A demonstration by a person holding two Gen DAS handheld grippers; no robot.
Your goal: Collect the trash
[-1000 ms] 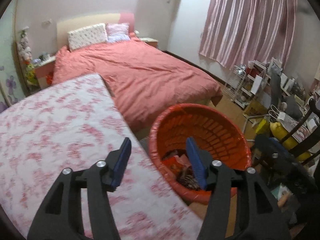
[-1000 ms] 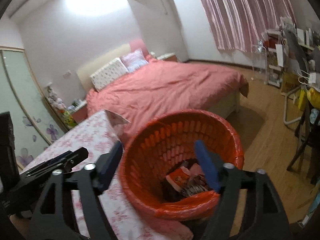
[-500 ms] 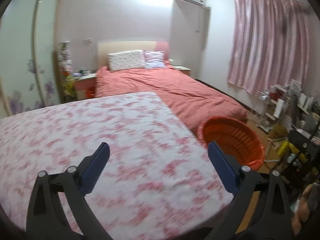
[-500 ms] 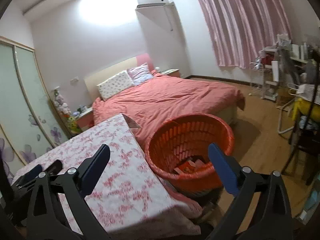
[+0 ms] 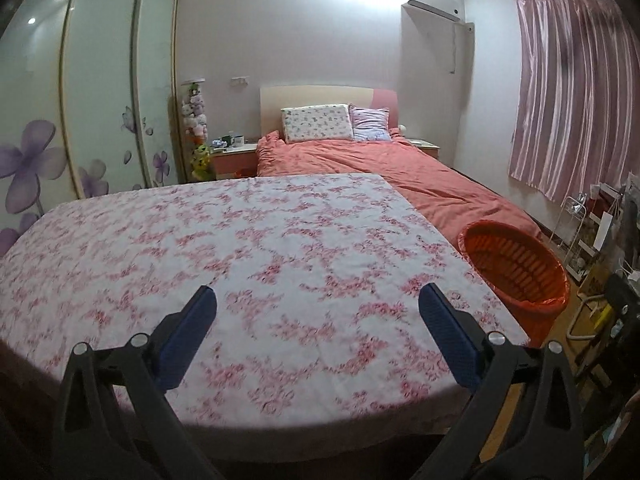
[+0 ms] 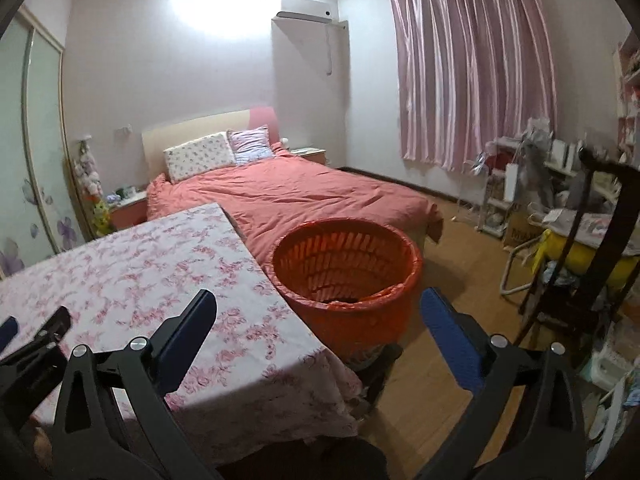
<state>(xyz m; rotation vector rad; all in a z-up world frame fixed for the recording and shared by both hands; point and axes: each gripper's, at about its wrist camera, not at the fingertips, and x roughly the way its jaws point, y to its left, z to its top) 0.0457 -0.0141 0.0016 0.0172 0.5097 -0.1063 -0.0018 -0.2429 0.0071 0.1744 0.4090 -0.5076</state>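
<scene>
An orange slatted trash basket [image 6: 344, 272] with a red liner stands on the floor by the table's right edge; its contents are hidden from this angle. The same basket [image 5: 516, 268] shows at the right in the left wrist view. My left gripper [image 5: 318, 304] hovers wide open above the floral tablecloth [image 5: 240, 240] with nothing between its blue pads. My right gripper [image 6: 320, 308] is also wide open and empty, near the table's corner, with the basket just beyond it. The left gripper's finger tips [image 6: 56, 320] show at the far left of the right wrist view.
A bed [image 6: 288, 192] with a coral duvet lies behind the table. Glass wardrobe doors [image 5: 80, 100] line the left wall. A dark chair [image 6: 592, 264], a yellow bin [image 6: 580, 248] and cluttered shelves [image 6: 520, 184] crowd the right side. Wooden floor [image 6: 452, 248] lies between bed and clutter.
Both grippers have pulled back from over the basket and opened wider. The left one has swung left over the table. Wrappers seen inside the basket earlier are out of sight now.
</scene>
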